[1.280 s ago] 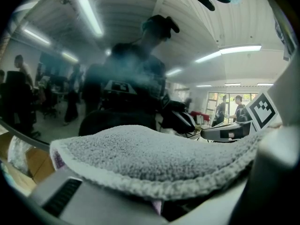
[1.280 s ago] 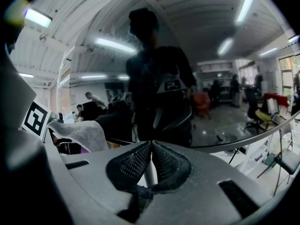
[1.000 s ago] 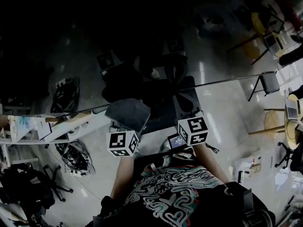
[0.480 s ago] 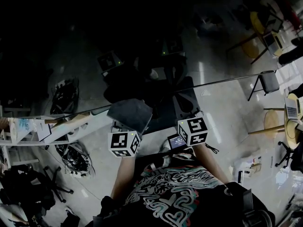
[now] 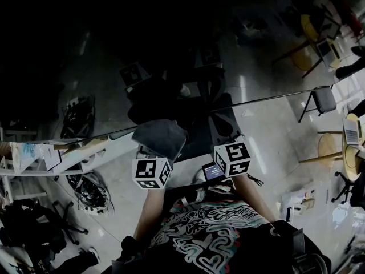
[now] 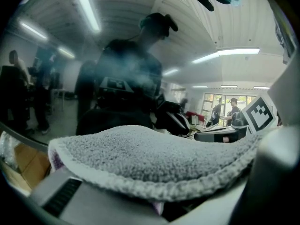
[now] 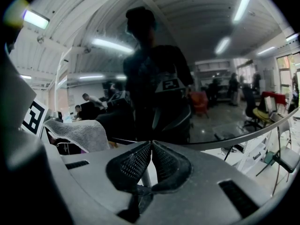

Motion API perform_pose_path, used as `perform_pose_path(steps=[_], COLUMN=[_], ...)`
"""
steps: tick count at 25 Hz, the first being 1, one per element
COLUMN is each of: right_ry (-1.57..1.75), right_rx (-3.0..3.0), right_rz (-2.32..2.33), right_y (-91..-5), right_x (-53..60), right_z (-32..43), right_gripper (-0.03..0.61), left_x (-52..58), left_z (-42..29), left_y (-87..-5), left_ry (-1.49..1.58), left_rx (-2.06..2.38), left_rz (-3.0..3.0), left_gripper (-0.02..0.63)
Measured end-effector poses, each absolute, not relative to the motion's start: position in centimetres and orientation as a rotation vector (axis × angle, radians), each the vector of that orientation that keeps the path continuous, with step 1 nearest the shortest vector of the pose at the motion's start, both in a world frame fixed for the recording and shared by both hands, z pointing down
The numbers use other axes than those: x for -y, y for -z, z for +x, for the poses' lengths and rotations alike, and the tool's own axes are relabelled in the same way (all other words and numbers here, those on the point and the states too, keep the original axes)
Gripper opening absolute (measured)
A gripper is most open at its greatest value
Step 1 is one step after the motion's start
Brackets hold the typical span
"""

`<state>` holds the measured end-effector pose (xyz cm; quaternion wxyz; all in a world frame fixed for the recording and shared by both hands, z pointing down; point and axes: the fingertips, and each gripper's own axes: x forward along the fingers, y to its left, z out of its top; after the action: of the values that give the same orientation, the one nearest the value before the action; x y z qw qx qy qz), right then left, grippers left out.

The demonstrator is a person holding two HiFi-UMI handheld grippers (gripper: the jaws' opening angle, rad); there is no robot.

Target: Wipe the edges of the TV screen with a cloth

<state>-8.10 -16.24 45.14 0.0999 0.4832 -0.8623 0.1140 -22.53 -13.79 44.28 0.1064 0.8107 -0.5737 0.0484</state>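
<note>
Grey nubby cloth [image 6: 154,158], pinched in L gripper [image 6: 159,196] fingers [image 6: 93,205]; R gripper [image 7: 151,149] fingers [image 7: 131,165] together

The TV screen [image 5: 171,50] fills the upper part of the head view, its lower edge running across from low on the left to higher on the right. The cloth [image 5: 158,138] lies against that edge near the middle, on the tip of the left gripper [image 5: 156,152]. The right gripper [image 5: 226,138] sits just to its right, near the same edge. A chair [image 5: 324,99] stands at the far right, below the edge. The person's torso [image 5: 217,233] is below both grippers.
</note>
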Motion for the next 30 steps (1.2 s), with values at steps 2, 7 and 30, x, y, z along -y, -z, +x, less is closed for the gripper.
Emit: perform_pose_path(steps=[2, 7, 30], right_ry=[-0.338, -0.342, -0.357], right_rx=[2.548, 2.543, 2.491], right_rz=[1.429, 1.431, 1.527], right_y=[-45.1, -45.4, -45.2], right_x=[16.2, 16.5, 15.4], right_z=[-8.0, -7.4, -3.4], right_gripper=[0.031, 0.031, 0.031], left_x=[13.8, 14.2, 14.8], left_z=[-22.3, -21.5, -18.4], left_y=[-44.2, -44.4, -44.5], left_ry=[-0.143, -0.143, -0.175], left_rx=[1.683, 1.670, 1.647], left_rz=[2.391, 2.394, 2.384], left_gripper=[0.031, 0.031, 0.031])
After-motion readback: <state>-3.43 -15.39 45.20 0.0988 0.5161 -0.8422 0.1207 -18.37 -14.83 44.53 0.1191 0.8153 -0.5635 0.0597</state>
